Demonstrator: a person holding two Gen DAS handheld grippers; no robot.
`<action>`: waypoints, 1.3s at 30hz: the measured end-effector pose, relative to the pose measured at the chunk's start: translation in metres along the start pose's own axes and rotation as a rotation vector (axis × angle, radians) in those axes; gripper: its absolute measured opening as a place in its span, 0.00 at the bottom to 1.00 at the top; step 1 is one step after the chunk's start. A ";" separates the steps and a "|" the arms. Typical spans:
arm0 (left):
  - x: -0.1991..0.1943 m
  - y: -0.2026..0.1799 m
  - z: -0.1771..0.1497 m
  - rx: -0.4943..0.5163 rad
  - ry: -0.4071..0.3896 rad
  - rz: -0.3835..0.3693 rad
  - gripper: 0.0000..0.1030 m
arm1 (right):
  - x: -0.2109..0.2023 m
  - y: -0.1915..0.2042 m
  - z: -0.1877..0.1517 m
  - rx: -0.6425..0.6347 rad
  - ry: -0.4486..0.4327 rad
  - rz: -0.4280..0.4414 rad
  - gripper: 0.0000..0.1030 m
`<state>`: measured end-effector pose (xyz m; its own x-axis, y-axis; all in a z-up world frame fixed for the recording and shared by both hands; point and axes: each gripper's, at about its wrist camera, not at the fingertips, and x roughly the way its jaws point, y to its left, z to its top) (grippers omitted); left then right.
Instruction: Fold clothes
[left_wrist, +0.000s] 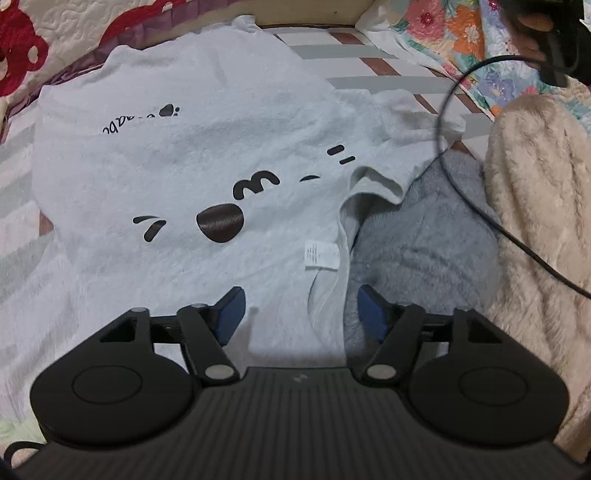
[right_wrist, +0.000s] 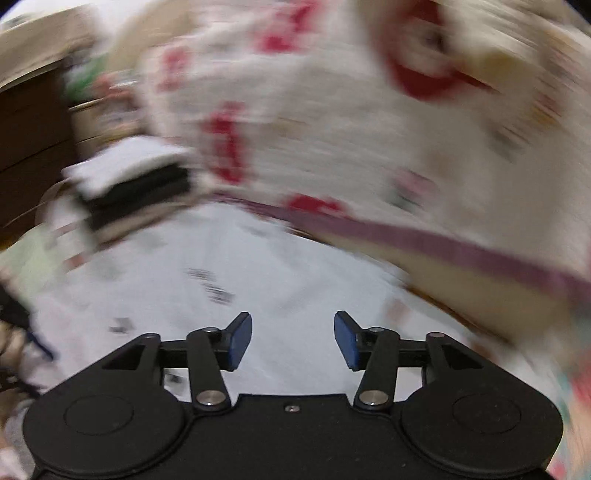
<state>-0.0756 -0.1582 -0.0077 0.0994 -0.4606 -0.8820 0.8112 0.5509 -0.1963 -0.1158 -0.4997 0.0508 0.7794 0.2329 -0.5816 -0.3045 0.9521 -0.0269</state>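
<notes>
Two tongs gape; shirt (left_wrist: 177, 177) care label (left_wrist: 320, 254) unreadable.

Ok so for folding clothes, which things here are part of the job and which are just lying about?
Part of the job:
- white animal-face T-shirt, spread flat
- left gripper, open above its lower edge
- right gripper, open, view blurred

Just lying about:
- grey fleece
- beige plush blanket
- floral quilt
- black cable

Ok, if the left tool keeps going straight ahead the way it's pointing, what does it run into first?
Most likely the pale grey fleece top with the printed animal face, near its edge by the white care label. The left tool is open and empty; depth is uncertain.
</notes>
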 end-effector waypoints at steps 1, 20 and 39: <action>-0.002 0.002 -0.003 -0.004 0.003 0.001 0.69 | 0.009 0.013 0.002 -0.044 -0.011 0.057 0.55; 0.015 0.006 -0.036 0.315 0.154 0.155 0.77 | 0.058 0.070 -0.037 -0.274 0.614 0.337 0.55; 0.007 0.021 -0.032 0.202 0.062 0.015 0.78 | 0.039 0.043 -0.029 -0.055 0.353 0.263 0.03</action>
<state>-0.0766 -0.1280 -0.0317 0.0817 -0.4065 -0.9100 0.9094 0.4039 -0.0988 -0.1141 -0.4555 0.0034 0.4398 0.3750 -0.8161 -0.5034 0.8554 0.1218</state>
